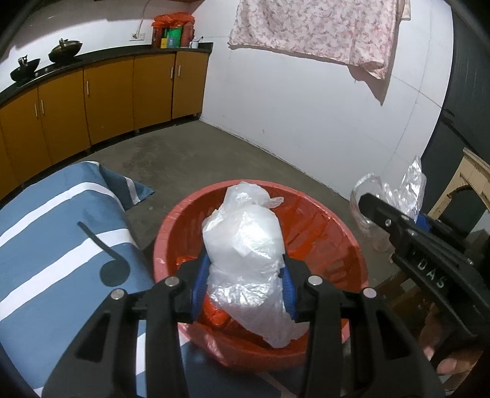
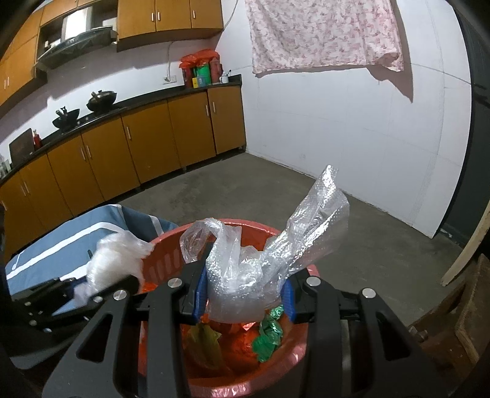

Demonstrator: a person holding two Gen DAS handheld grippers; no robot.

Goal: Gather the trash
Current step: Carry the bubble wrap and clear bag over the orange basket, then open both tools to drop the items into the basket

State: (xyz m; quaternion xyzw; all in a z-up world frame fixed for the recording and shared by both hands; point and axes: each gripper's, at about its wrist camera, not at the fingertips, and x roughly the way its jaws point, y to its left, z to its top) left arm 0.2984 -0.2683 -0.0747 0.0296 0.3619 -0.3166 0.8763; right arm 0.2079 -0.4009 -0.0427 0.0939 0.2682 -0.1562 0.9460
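- The left tongs (image 1: pixel 243 286) are squeezed on a white plastic bag (image 1: pixel 245 245). The bag is lumpy and milky, with a twisted top. It is held right over the red bin (image 1: pixel 333 223).
- The right tongs (image 2: pixel 243 301) are squeezed on a bunch of bubble wrap (image 2: pixel 275 257). It is see-through, bumpy and crinkly, and one long flap sticks up. It is also held over the red bin (image 2: pixel 294 364).
- The bin is round, with slotted sides and a thin, shiny red liner inside.
- Some trash is already in the bin: a shiny green wrapper (image 2: pixel 269 333), a yellowish wrapper (image 2: pixel 203 339) and something orange underneath.
- So I think the job is well along. Some trash is in, and two more pieces are over the bin but not dropped yet.
- What is left, I guess, is to let both pieces go so they fall in. I can't see any other trash lying on the gray floor (image 1: pixel 196 153), but much of the room is out of view.
- A soft blue cloth with white stripes (image 1: pixel 55 232) lies just beside the bin, and a pink flowery cloth (image 1: pixel 312 27) hangs on the wall.
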